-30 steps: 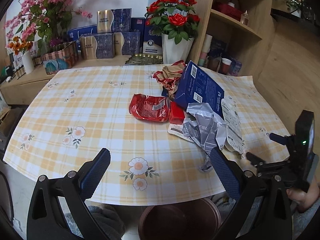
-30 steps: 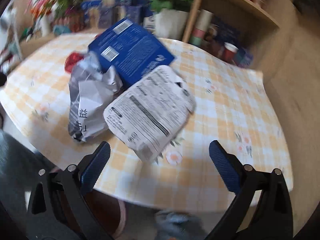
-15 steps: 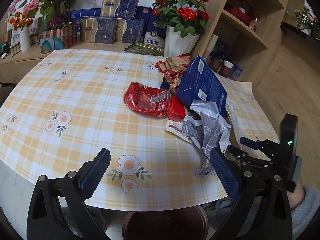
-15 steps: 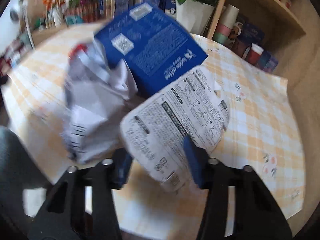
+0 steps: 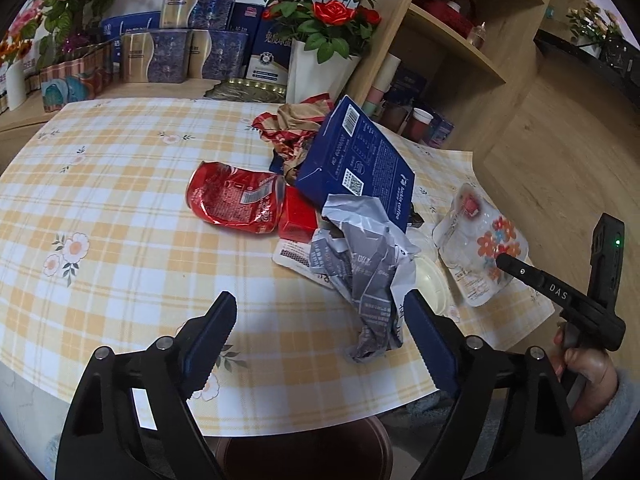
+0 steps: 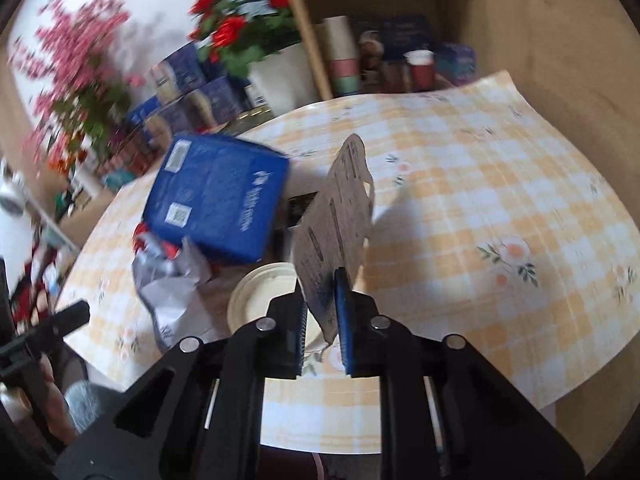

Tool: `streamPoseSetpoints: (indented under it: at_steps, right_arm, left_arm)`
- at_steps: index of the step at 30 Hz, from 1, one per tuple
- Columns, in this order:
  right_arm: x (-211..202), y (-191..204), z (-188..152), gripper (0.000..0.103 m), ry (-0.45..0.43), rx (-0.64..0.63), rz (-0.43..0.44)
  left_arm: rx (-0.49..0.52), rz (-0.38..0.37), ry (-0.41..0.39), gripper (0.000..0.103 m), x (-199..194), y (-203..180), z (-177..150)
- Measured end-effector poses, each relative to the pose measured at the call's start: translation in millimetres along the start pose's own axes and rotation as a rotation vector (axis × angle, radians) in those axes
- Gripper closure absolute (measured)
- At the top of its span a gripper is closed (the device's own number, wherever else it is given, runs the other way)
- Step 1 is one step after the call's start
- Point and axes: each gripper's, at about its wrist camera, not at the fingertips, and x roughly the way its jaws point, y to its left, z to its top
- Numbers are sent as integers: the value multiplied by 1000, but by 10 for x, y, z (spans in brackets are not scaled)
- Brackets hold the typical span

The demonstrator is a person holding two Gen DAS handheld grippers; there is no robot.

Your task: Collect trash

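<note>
Trash is piled on the yellow checked table (image 5: 120, 208): a blue coffee box (image 5: 356, 164) (image 6: 216, 200), a red foil wrapper (image 5: 232, 200), a crumpled grey wrapper (image 5: 368, 276) (image 6: 172, 280) and a white lid (image 5: 430, 280) (image 6: 260, 296). My left gripper (image 5: 320, 340) hangs over the near edge, jaws closing. The grey wrapper's lower end lies just inside its right finger (image 5: 428, 340), not pressed. My right gripper (image 6: 322, 296) (image 5: 502, 260), jaws closing, pinches a white printed pouch (image 6: 336, 216) (image 5: 480, 248) by its lower edge and holds it up on edge.
A brown bin (image 5: 304, 452) stands under the table's near edge. Behind the table are a white vase of red roses (image 5: 316, 68), stacked gift boxes (image 5: 180, 52) and a wooden shelf (image 5: 452, 40) with cups. A small red box (image 5: 298, 220) and crumpled brown paper (image 5: 296, 128) sit in the pile.
The right gripper closed on the white pouch, lifted it off the pile and rolled it on edge, uncovering the white lid. The left gripper moved nearer the pile and its jaws narrowed.
</note>
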Motion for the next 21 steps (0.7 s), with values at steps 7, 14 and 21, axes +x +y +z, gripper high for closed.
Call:
streamPoseSetpoints:
  at_steps: [7, 14, 21]
  right_arm:
    - [117, -342, 58, 86, 13, 88, -28]
    - [334, -461, 110, 84, 72, 108, 14]
    - [253, -435, 146, 97, 28, 99, 43]
  left_arm:
    - [1, -20, 28, 22, 136, -52, 6]
    - [-8, -47, 46, 23, 247, -91, 21]
    - [-16, -75, 65, 29, 375, -137, 61]
